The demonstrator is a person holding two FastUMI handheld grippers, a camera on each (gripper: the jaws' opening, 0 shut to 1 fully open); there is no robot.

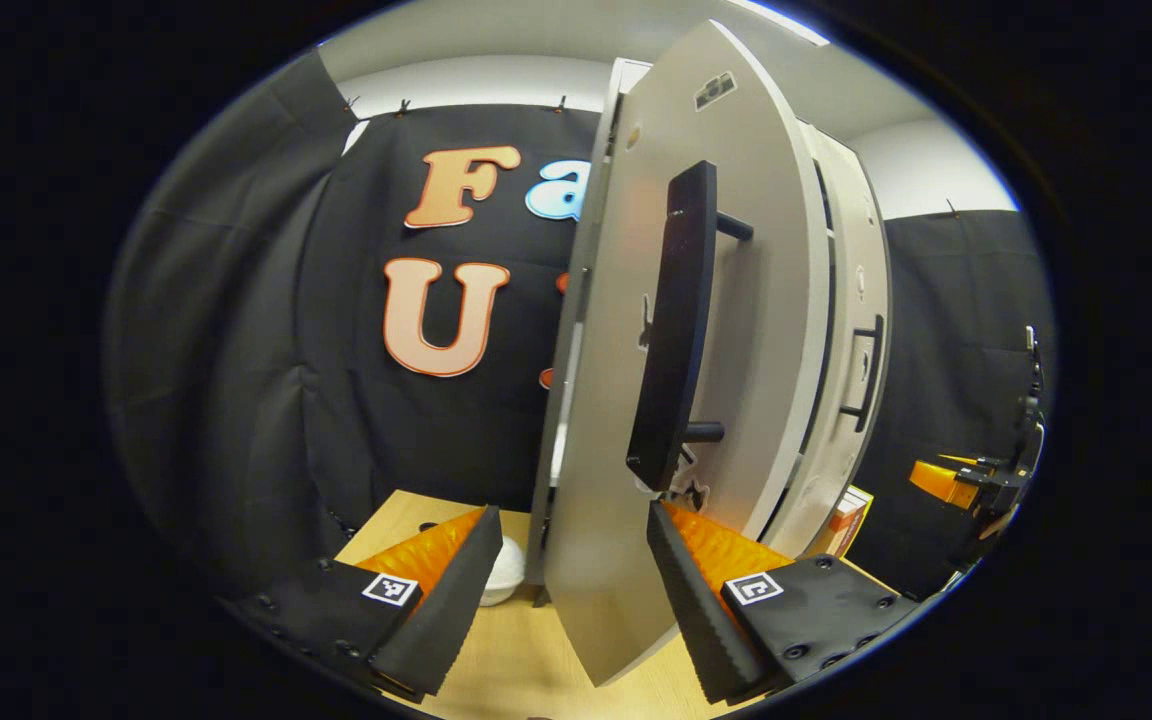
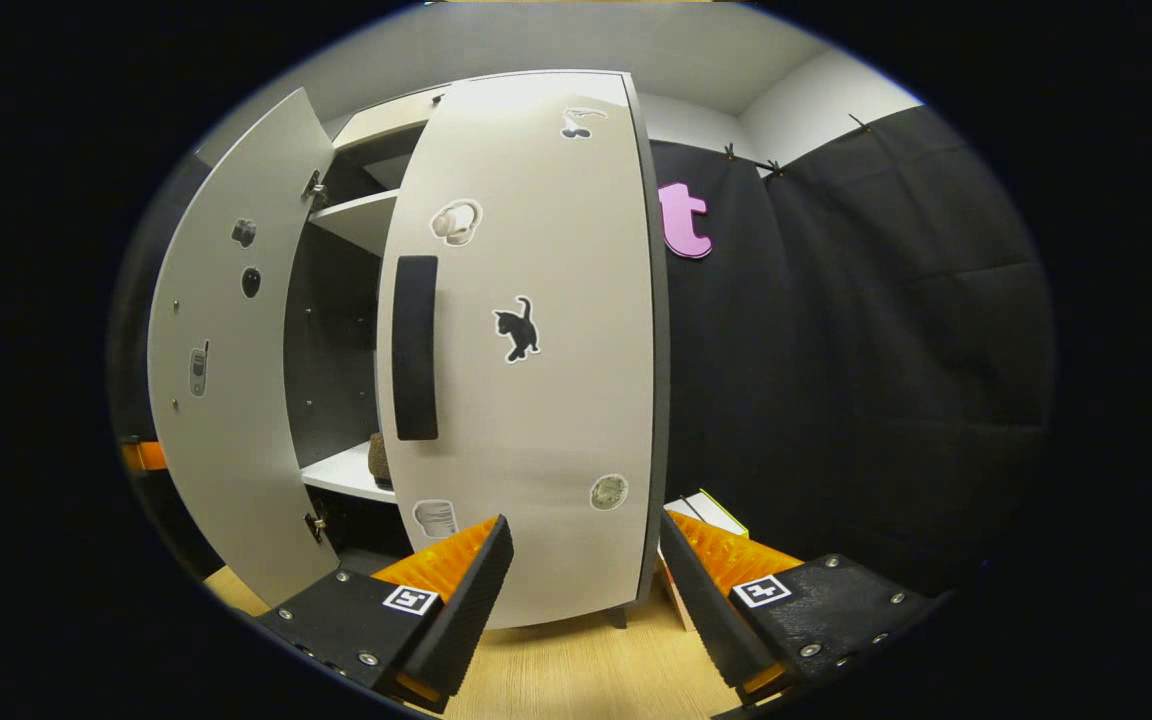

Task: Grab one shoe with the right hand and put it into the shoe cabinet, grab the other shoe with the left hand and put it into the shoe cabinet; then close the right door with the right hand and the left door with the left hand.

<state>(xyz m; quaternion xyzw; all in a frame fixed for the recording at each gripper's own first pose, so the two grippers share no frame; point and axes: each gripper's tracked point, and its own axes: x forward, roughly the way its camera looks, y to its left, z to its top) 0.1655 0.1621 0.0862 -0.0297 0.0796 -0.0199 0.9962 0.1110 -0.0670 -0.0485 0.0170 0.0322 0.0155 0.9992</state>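
The right door (image 2: 536, 340) of the shoe cabinet (image 2: 356, 215) is shut, and the right gripper (image 2: 584, 575) sits near it, jaws open and empty. The left door (image 1: 626, 400) stands ajar, its lower edge between the left gripper's (image 1: 571, 570) open jaws, below the black handle (image 1: 674, 330). A dark shoe (image 2: 379, 460) rests on the lower shelf above the worktop (image 2: 586, 670).

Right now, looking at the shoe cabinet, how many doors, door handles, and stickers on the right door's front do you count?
Doors: 2, left door and right door
Handles: 2, left door handle and right door handle
Stickers on the right door's front: 5
Total: 9
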